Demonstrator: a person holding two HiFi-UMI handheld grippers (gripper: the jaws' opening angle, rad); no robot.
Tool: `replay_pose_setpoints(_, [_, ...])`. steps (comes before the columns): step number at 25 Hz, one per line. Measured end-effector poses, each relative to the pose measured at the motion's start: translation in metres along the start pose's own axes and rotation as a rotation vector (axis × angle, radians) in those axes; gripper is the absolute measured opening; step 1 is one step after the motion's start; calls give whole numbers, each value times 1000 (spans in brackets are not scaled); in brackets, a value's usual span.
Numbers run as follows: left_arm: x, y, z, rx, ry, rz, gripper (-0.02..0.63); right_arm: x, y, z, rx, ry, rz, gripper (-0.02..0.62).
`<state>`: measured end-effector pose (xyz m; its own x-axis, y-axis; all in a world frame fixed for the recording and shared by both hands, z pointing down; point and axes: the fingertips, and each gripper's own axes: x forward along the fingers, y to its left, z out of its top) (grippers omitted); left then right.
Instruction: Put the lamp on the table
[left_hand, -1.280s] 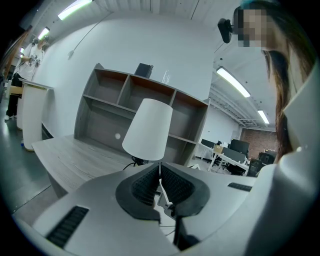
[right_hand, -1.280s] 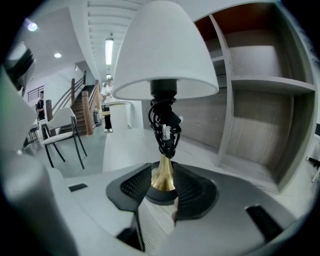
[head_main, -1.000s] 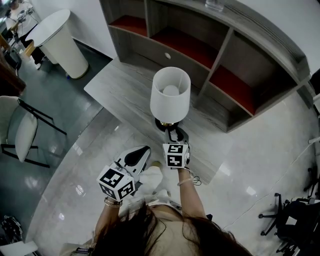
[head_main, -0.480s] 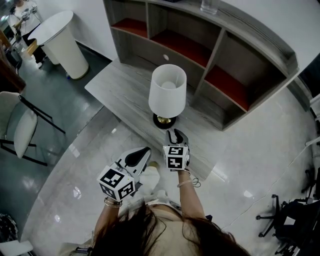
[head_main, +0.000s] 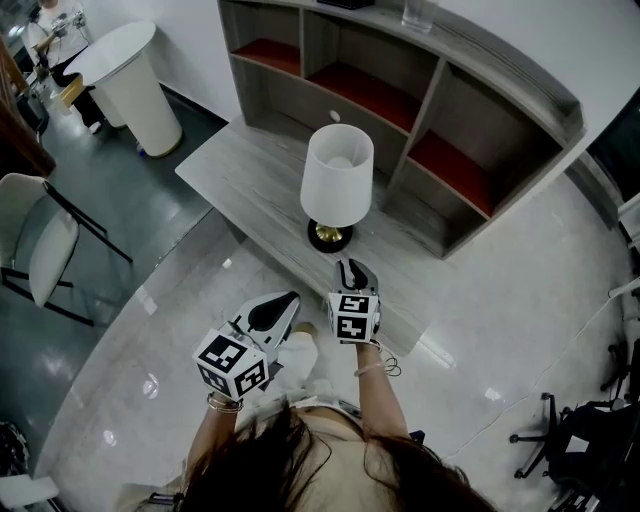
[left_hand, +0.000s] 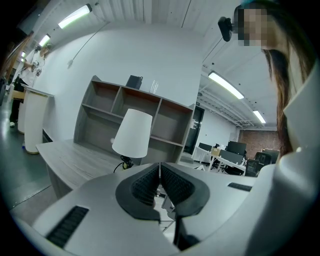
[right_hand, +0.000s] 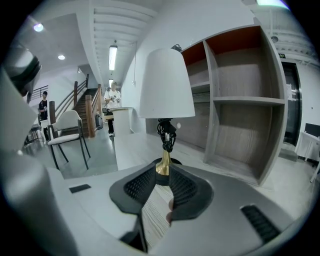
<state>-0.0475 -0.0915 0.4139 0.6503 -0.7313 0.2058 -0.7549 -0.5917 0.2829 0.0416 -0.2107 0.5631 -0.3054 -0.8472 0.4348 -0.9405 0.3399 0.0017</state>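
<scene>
Right claw (head_main: 350, 268) hovers over the near edge of the table (head_main: 240, 180), jaws half apart with nothing between them after just closing part way. The left claw (head_main: 283, 303), lower and closer to the person, has its jaws pressed together and carries nothing. Just beyond the right claw the lamp (head_main: 338, 185) stands upright on the grey wooden table, free of both claws, so the job looks done. It is likely light but top-heavy: the white shade looks thin and easily dented, and the slim brass stem probably slippery. The best hold appears to be low on that stem, just above the round dark base (head_main: 330, 236). A cord (right_hand: 167, 132) bunched on the stem could snag. Nothing lies between claw and lamp. Close behind, a grey shelf unit (head_main: 470, 110) with red-backed compartments leaves little room for the shade, and a glass (head_main: 418, 12) sits on top. Well off to the left stand a white round pedestal (head_main: 125, 85) and a chair (head_main: 45, 250).
</scene>
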Motion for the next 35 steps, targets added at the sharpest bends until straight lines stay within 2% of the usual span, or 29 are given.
replay_pose_setpoints(14, [-43,-15,-2,3,-46,58,20,-41,18,6,-6,-45,-17,51])
replay_pose_setpoints(35, [-82,-54,-14,21,-73,34,19,-93,28,-7,5,-55,-52,38])
